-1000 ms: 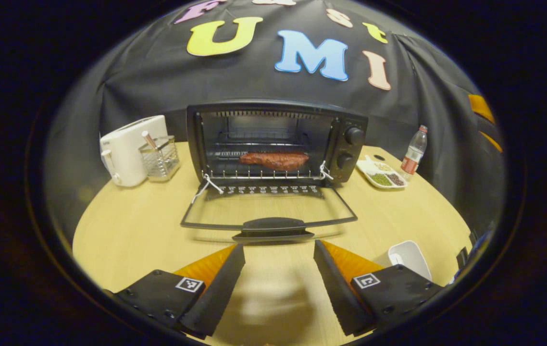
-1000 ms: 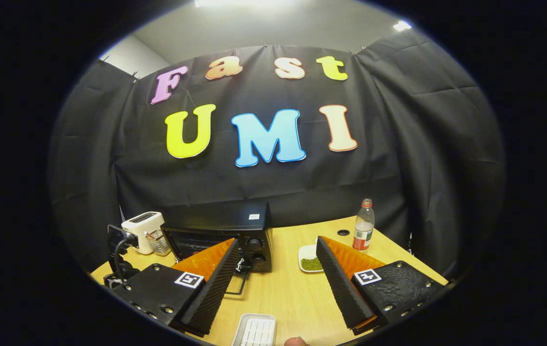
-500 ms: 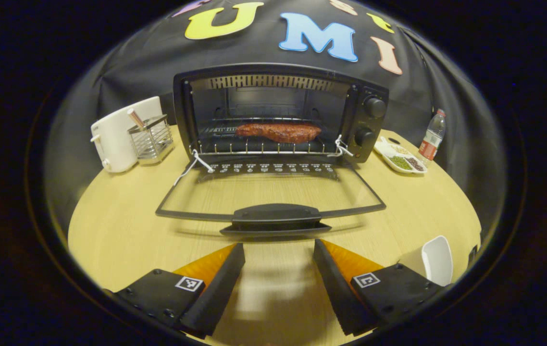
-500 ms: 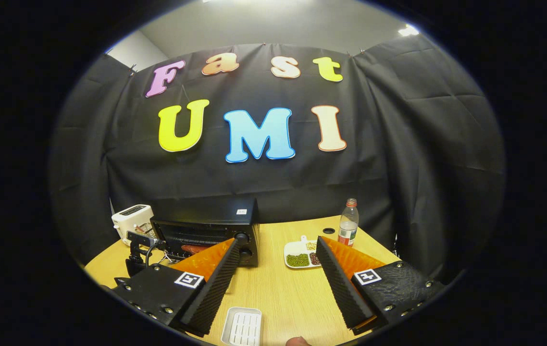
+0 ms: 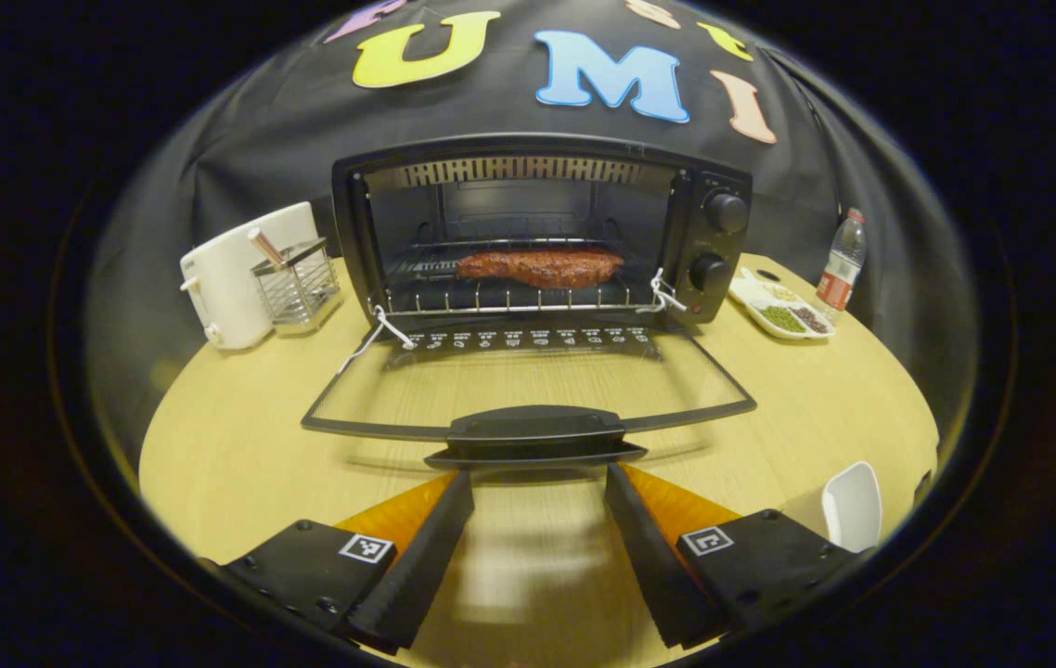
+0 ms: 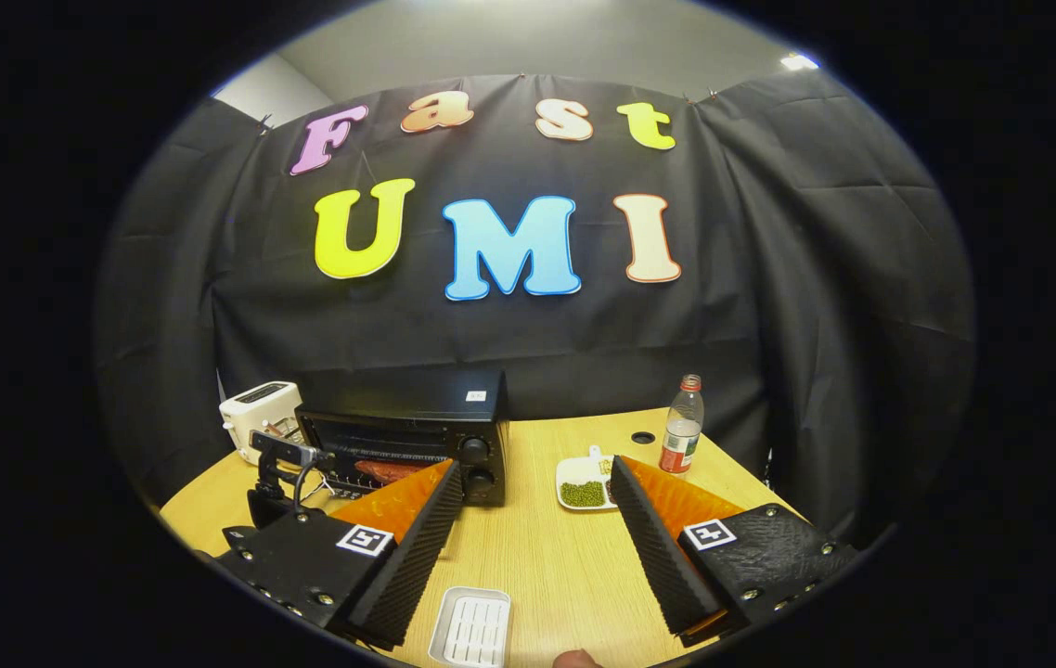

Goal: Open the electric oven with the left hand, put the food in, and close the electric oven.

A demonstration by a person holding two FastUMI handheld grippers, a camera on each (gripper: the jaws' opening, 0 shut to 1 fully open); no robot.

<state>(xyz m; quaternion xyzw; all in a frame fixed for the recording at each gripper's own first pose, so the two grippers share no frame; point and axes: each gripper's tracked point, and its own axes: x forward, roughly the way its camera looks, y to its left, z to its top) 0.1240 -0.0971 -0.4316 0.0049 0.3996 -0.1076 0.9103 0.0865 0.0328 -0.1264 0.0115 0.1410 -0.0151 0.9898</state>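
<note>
At the bottom of the left gripper view, the left gripper (image 5: pixel 537 478) is released, its fingers spread apart with bare table (image 5: pixel 231 445) between them. Its fingertips lie just short of the door handle (image 5: pixel 535 429); contact with the handle cannot be confirmed. The glass door (image 5: pixel 528 380) is folded fully down, lying roughly level just above the table. Beyond the door, the oven (image 5: pixel 714 232) stands open. The food (image 5: pixel 539 266), a reddish-brown piece of meat, rests on the wire rack (image 5: pixel 509 299) inside the cavity. Two knobs (image 5: pixel 725 211) sit one above the other on the right-hand panel.

To the left of the oven stand a wire holder (image 5: pixel 298 289) and a white toaster (image 5: pixel 226 283), just beside each other. To the right lie a divided dish (image 5: pixel 783 311) and a bottle (image 5: pixel 841 262). A white tray (image 5: pixel 853 506) lies near the right finger.

In the right gripper view, the right gripper (image 6: pixel 533 487) is likewise released and grasps nothing. It is held above the table, with the tray below it and the oven farther off to the left.
</note>
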